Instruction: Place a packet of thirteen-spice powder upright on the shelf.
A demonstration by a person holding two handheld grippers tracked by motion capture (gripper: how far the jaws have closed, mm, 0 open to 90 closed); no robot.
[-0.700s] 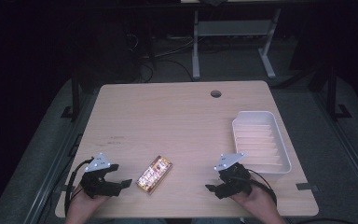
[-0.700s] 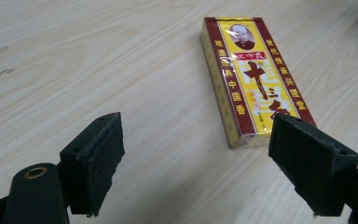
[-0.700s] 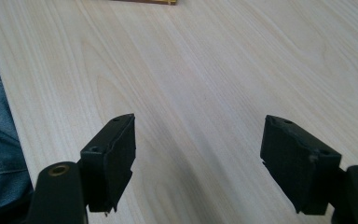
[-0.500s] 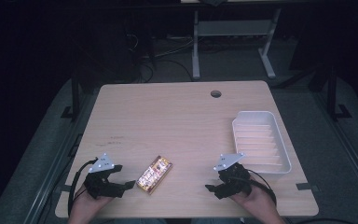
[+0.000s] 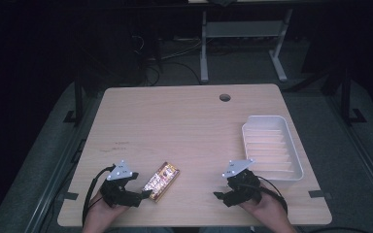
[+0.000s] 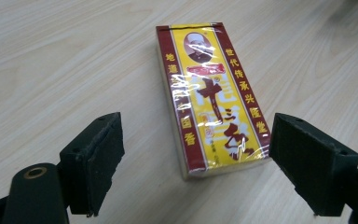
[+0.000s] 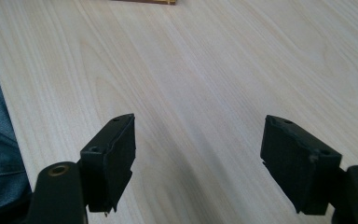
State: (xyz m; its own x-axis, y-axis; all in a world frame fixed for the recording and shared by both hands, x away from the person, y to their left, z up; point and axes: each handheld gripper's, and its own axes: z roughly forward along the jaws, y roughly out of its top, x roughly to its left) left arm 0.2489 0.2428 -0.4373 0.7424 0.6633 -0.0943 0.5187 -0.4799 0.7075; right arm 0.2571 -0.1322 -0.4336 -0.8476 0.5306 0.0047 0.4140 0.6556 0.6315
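The left gripper [image 6: 196, 163] is wide open around the yellow packet [image 6: 212, 95] — probably best to slide closer, then squeeze gently. The right gripper [image 7: 198, 158] is open too — holding nothing.

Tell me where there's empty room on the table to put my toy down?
The biggest bare patch is the far half of the table, between the round hole and the left edge. There is also room between the yellow packet and the right gripper. It is crowded where the left gripper meets the packet, and the white tray takes the right side.
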